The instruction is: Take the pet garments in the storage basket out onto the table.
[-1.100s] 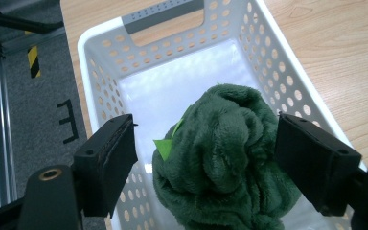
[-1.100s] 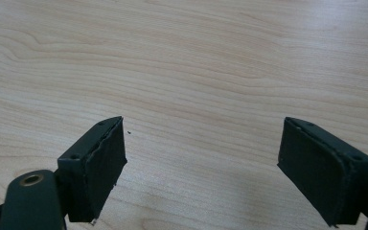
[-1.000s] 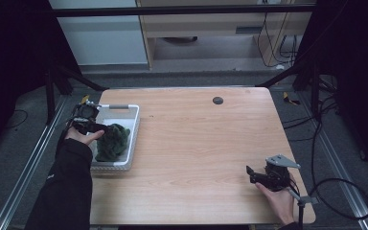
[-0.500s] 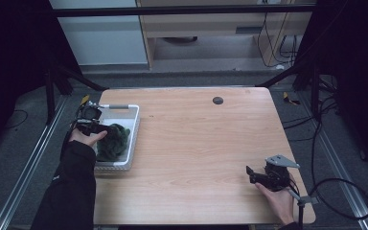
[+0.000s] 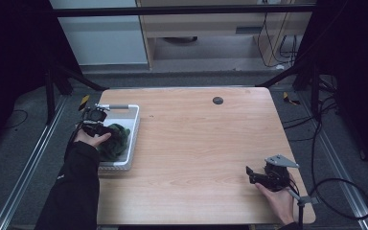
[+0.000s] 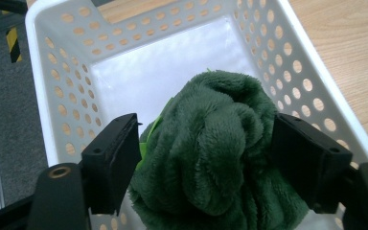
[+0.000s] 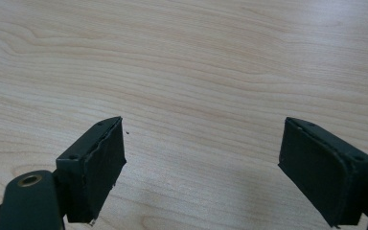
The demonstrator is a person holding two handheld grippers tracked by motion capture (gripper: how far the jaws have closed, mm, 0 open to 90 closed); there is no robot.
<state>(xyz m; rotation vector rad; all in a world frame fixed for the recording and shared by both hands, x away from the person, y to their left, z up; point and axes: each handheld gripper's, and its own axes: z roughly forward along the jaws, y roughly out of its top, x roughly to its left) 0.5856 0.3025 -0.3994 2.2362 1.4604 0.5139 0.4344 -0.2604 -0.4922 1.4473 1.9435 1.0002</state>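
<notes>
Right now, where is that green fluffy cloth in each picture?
High view: the cloth lies in the white basket at the table's left edge, by the left gripper.
Left gripper view: it fills the lower middle, between the two black jaws, which have just been closing.
Right gripper view: bare wood; no cloth here.
Shared landmark: the basket, seen in the high and left gripper views.

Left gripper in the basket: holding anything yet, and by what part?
Left gripper has been closing around the green plush cloth, at its bunched top; pads near the sides, firm grip cannot be told.
</notes>
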